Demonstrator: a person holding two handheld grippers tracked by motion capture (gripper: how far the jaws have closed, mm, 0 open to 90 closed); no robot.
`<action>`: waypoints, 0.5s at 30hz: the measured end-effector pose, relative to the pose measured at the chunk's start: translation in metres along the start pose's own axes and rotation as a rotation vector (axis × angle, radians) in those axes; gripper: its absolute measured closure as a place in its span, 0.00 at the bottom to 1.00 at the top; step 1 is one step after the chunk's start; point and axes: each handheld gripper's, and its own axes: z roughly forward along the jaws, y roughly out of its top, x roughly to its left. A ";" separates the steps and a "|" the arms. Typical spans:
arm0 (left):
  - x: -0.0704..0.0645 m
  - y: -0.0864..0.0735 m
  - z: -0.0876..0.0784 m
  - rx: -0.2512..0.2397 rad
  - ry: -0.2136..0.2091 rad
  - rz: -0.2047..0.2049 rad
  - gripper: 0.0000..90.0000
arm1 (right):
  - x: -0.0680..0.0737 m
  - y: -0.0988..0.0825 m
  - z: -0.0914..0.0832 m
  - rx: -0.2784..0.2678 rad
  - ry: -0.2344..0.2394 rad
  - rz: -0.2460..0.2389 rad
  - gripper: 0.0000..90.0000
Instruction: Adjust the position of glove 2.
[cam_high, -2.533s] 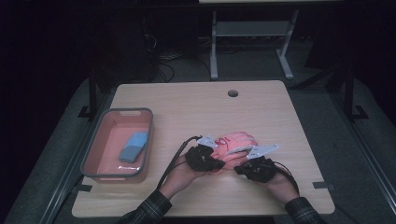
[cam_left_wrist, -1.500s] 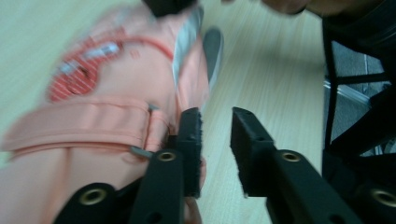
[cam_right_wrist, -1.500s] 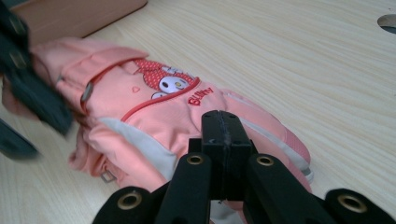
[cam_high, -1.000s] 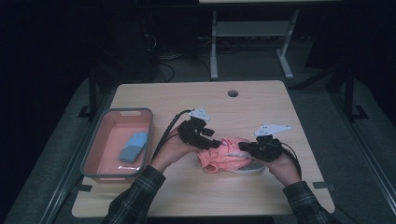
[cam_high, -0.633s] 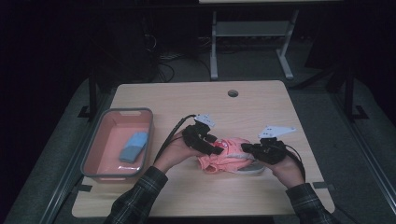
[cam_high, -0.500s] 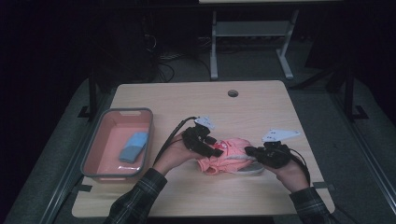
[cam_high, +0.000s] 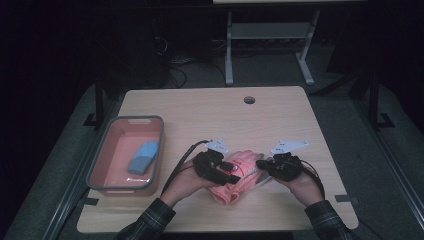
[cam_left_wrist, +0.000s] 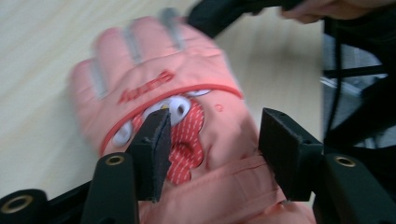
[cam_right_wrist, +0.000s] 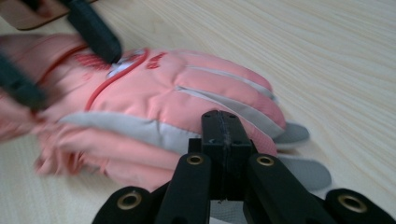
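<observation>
Pink glove: flat on table, between both grippers. Left gripper: jaws apart, just closing, straddling cuff, not yet pressing. Right gripper: jaws together at the glove's edge; hold unclear. Tray placement apparently pending.

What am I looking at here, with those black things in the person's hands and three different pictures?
A person sits at a wooden table and holds a hand-held grasping tool in each hand. The high view looks down from above; the other two pictures come from small cameras riding on each tool, looking along its two black jaws.

On the table lies a pink padded winter glove with grey finger strips. The left tool has its jaws apart over the glove's cuff end; they have just been closing a little, with the glove between them but not yet squeezed. The right tool is shut, its tip against the glove's finger side. To the left stands a pink tray holding a blue sponge.
</observation>
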 end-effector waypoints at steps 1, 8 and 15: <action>-0.002 0.000 0.001 -0.001 -0.005 0.005 0.49 | 0.000 0.001 0.002 0.000 -0.002 0.004 1.00; -0.004 -0.003 0.004 -0.014 -0.003 -0.008 0.49 | 0.005 0.011 -0.004 -0.052 0.010 0.006 1.00; -0.007 -0.003 0.005 -0.019 -0.002 -0.004 0.47 | 0.024 0.012 0.008 -0.004 0.039 -0.048 1.00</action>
